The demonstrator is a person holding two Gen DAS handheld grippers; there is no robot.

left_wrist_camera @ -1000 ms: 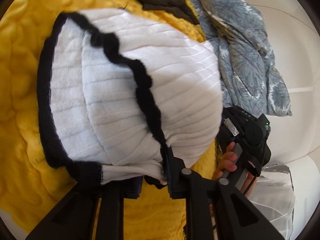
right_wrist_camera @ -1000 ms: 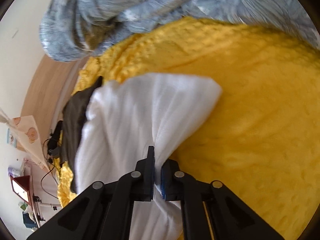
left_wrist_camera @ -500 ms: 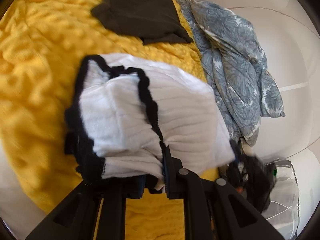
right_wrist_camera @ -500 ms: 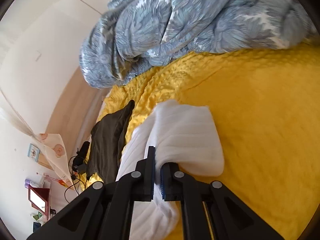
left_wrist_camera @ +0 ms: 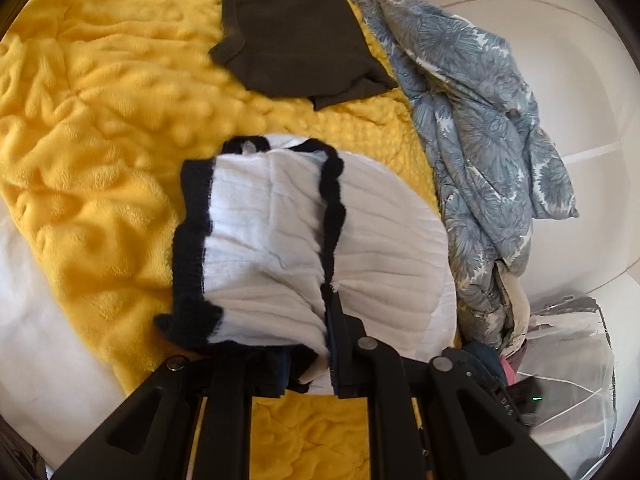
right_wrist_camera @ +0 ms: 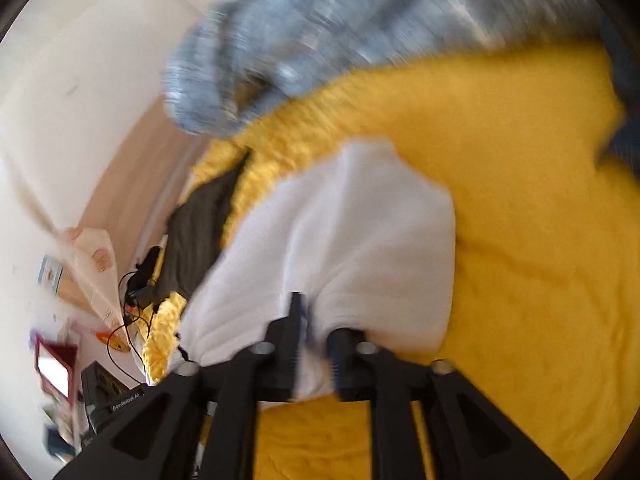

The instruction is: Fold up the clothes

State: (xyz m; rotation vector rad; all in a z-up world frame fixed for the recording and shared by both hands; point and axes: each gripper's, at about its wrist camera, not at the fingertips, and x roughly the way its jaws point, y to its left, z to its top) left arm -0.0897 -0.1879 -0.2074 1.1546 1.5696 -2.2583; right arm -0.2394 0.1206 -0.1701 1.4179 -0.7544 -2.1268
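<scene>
A white ribbed garment with black trim (left_wrist_camera: pixel 272 240) hangs folded over the yellow blanket (left_wrist_camera: pixel 100 140). My left gripper (left_wrist_camera: pixel 308 344) is shut on its bunched edge, with the trim draped over the left finger. In the right wrist view the same garment's plain white side (right_wrist_camera: pixel 352 232) sags onto the blanket (right_wrist_camera: pixel 520 240). My right gripper (right_wrist_camera: pixel 318 326) has its jaws opening, a gap shows between the pads, and white cloth still lies loosely between them. This view is blurred by motion.
A dark olive garment (left_wrist_camera: pixel 292 28) lies flat farther up the blanket, also visible as a dark garment (right_wrist_camera: pixel 196 232) at the left. A blue floral duvet (left_wrist_camera: pixel 480 120) is heaped along the right side. White netting (left_wrist_camera: pixel 568 360) sits at the lower right.
Both grippers carried the garment across the blanket, bringing the olive garment fully into the left view. The right jaws went from shut on the white cloth to parted.
</scene>
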